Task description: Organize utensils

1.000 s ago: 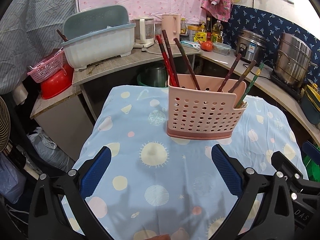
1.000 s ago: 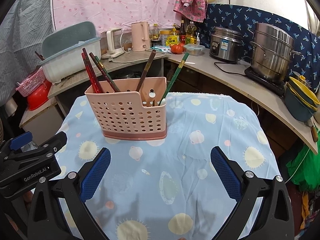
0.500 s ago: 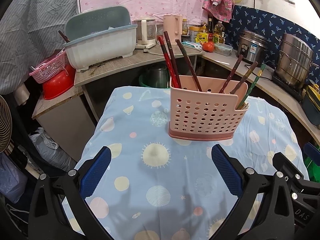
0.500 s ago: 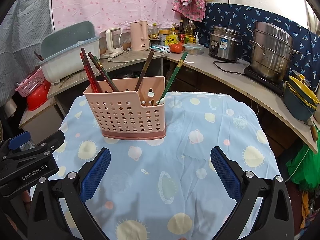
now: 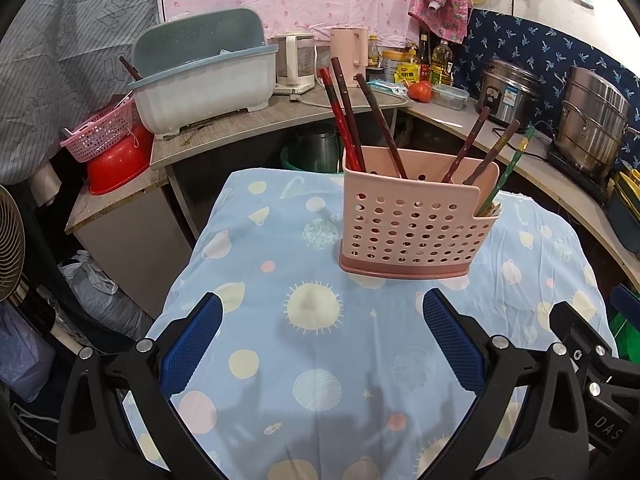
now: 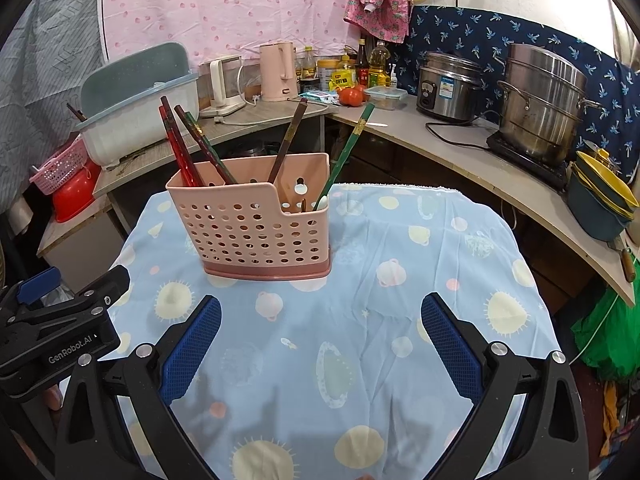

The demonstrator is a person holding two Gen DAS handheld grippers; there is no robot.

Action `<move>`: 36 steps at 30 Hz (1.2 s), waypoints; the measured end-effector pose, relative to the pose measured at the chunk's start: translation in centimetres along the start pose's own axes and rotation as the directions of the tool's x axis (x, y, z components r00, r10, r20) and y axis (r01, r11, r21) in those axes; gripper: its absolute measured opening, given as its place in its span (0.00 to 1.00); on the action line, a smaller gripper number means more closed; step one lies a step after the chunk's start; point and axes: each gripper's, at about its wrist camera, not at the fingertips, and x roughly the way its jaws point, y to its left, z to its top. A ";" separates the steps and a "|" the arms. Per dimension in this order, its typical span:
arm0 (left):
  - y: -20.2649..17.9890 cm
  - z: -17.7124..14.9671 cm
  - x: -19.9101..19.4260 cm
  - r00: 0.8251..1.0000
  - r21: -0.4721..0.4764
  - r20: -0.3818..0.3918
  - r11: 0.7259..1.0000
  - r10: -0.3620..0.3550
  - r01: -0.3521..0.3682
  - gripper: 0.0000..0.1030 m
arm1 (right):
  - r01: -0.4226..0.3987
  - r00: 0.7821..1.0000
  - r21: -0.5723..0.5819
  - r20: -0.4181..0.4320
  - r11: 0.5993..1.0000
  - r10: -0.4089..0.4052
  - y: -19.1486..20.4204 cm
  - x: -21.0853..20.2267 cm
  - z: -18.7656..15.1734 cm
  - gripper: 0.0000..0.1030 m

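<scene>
Pink perforated plastic holder [image 5: 416, 216] stands upright mid-table on the blue cloth [image 5: 312, 344], chopsticks [image 5: 348, 120] leaning out of its slots, so the sorting looks done. My left claw [image 5: 320, 344] and right claw [image 6: 320, 340] hang spread wide and empty, well short of it, probably to keep clear.

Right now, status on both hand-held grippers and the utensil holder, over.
Left hand-held gripper open, empty. Right hand-held gripper open, empty. Pink utensil holder upright on blue tablecloth, chopsticks inside. Nothing between grippers and holder.
</scene>
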 end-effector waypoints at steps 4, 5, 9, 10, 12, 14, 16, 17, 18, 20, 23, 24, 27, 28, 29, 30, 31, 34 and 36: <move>-0.1 0.0 0.0 1.000 0.005 0.000 1.000 -0.001 0.001 0.93 | 0.001 1.000 -0.002 0.000 1.000 -0.001 0.0 0.0 0.0 0.94; -0.1 0.0 0.0 1.000 0.006 -0.001 1.000 -0.002 0.002 0.93 | -0.001 1.000 -0.001 -0.001 1.000 0.001 0.0 0.0 0.0 0.94; -0.2 -0.1 0.0 1.000 0.009 -0.002 1.000 -0.003 0.003 0.93 | 0.000 1.000 0.000 0.000 1.000 0.000 0.1 -0.1 0.0 0.94; -0.2 -0.1 0.0 1.000 0.010 -0.002 1.000 -0.002 0.002 0.93 | 0.000 1.000 0.000 -0.002 1.000 0.000 0.1 -0.1 0.0 0.94; -0.2 -0.1 0.0 1.000 0.011 -0.001 1.000 -0.003 0.003 0.93 | 0.001 1.000 -0.001 -0.002 1.000 -0.001 0.1 -0.1 0.0 0.94; -0.2 -0.2 0.0 1.000 0.011 -0.003 1.000 -0.004 0.004 0.93 | 0.000 1.000 0.000 -0.001 1.000 0.000 0.1 -0.1 0.0 0.94; -0.2 -0.2 0.0 1.000 0.012 -0.003 1.000 -0.003 0.003 0.93 | 0.000 1.000 -0.001 -0.002 1.000 0.000 0.1 -0.1 0.0 0.94; -0.3 -0.2 0.0 1.000 0.014 -0.003 1.000 -0.004 0.004 0.93 | 0.000 1.000 0.000 -0.002 1.000 0.000 0.1 -0.1 0.0 0.94; -0.3 -0.3 0.0 1.000 0.015 -0.002 1.000 -0.005 0.005 0.93 | 0.001 1.000 -0.001 -0.003 1.000 -0.001 0.1 0.0 0.0 0.94; -0.3 -0.3 0.0 1.000 0.016 -0.002 1.000 -0.005 0.005 0.93 | 0.000 1.000 -0.001 -0.002 1.000 0.000 0.1 -0.1 0.0 0.94; -0.3 -0.3 0.0 1.000 0.018 -0.001 1.000 -0.004 0.004 0.93 | 0.000 1.000 0.000 -0.003 1.000 0.000 0.1 0.0 0.0 0.94; -0.3 -0.3 0.0 1.000 0.019 0.000 1.000 -0.004 0.004 0.93 | -0.001 1.000 0.000 -0.003 1.000 0.001 0.1 0.0 0.0 0.94; -0.4 -0.3 0.0 1.000 0.027 0.002 1.000 -0.006 0.006 0.93 | 0.000 1.000 -0.001 -0.003 1.000 0.000 0.2 -0.1 0.0 0.94; -0.5 -0.3 0.0 1.000 0.028 0.001 1.000 -0.009 0.008 0.93 | -0.001 1.000 -0.001 -0.005 1.000 0.001 0.2 -0.1 0.0 0.94; -0.5 -0.3 0.1 1.000 0.029 0.000 1.000 -0.009 0.009 0.93 | 0.000 1.000 -0.001 -0.005 1.000 0.000 0.3 -0.1 -0.1 0.94; -0.6 -0.3 0.1 1.000 0.029 -0.002 1.000 -0.007 0.007 0.93 | 0.000 1.000 -0.002 -0.005 1.000 0.000 0.2 -0.2 -0.1 0.94; -0.6 -0.3 0.1 1.000 0.025 -0.001 1.000 -0.003 0.003 0.93 | -0.001 1.000 -0.001 -0.005 1.000 0.001 0.3 -0.1 -0.1 0.94; -0.6 -0.3 0.2 1.000 0.022 -0.001 1.000 -0.001 0.001 0.93 | 0.000 1.000 0.000 -0.006 1.000 0.000 0.3 -0.1 -0.1 0.94; -0.5 -0.3 0.2 1.000 0.023 -0.002 1.000 -0.003 0.003 0.93 | 0.000 1.000 -0.001 -0.006 1.000 0.000 0.3 -0.1 -0.1 0.94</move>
